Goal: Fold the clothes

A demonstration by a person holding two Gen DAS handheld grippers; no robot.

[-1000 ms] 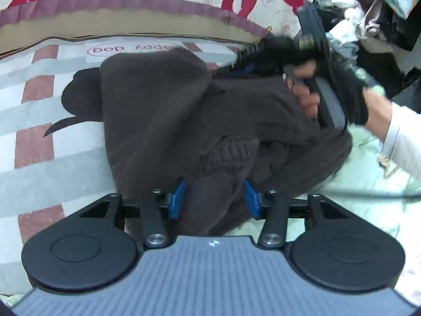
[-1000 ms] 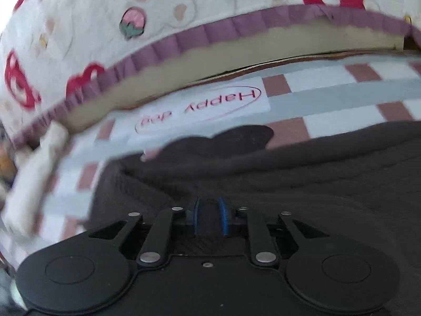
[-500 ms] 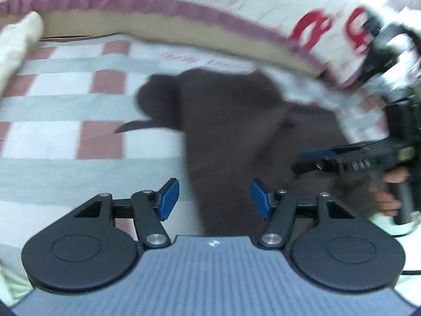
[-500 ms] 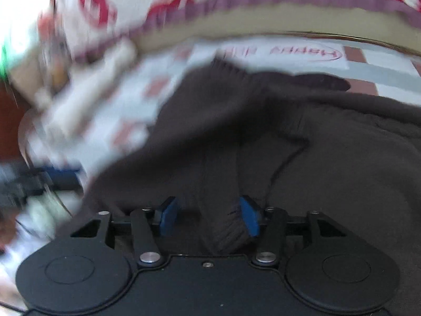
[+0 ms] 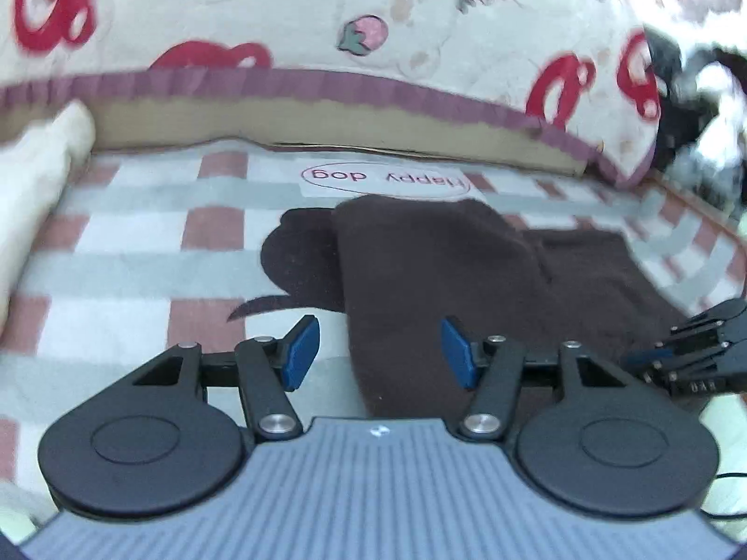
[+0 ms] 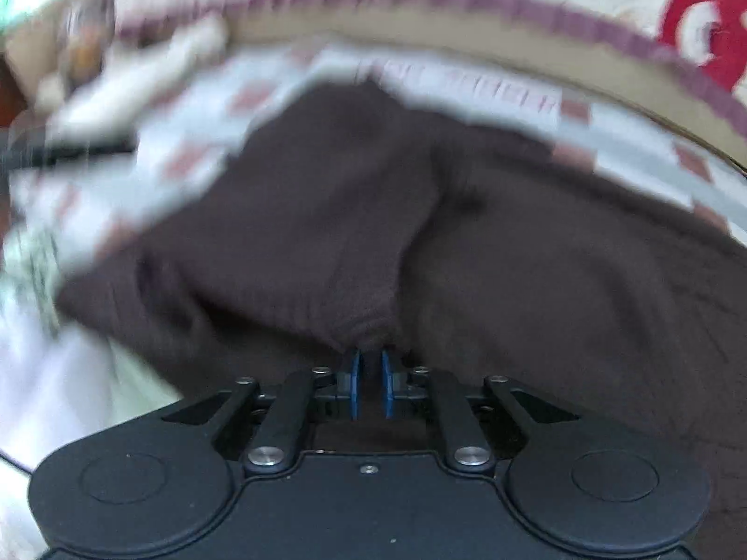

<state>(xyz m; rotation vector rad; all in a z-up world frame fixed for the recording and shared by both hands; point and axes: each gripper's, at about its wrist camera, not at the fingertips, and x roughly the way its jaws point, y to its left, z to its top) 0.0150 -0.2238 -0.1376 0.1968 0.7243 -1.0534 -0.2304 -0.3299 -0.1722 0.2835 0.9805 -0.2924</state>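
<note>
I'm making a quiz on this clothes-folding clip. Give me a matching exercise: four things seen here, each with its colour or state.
Things:
1. sweater
2. left gripper
3. right gripper
4. blanket

Colour or state:
A. pinching knit fabric, jaws closing
B. checked pink, grey and white
C. dark brown
D. pads apart, gripping nothing, jaws closing

Pairs: 1-C, 2-D, 3-A, 4-B

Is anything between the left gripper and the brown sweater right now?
Nothing visible. The left gripper has its jaws apart and closing slightly, with the brown sweater's near edge already lying between the fingers, on the checked blanket. The right gripper is closing on a bunched fold of the same sweater.
</note>
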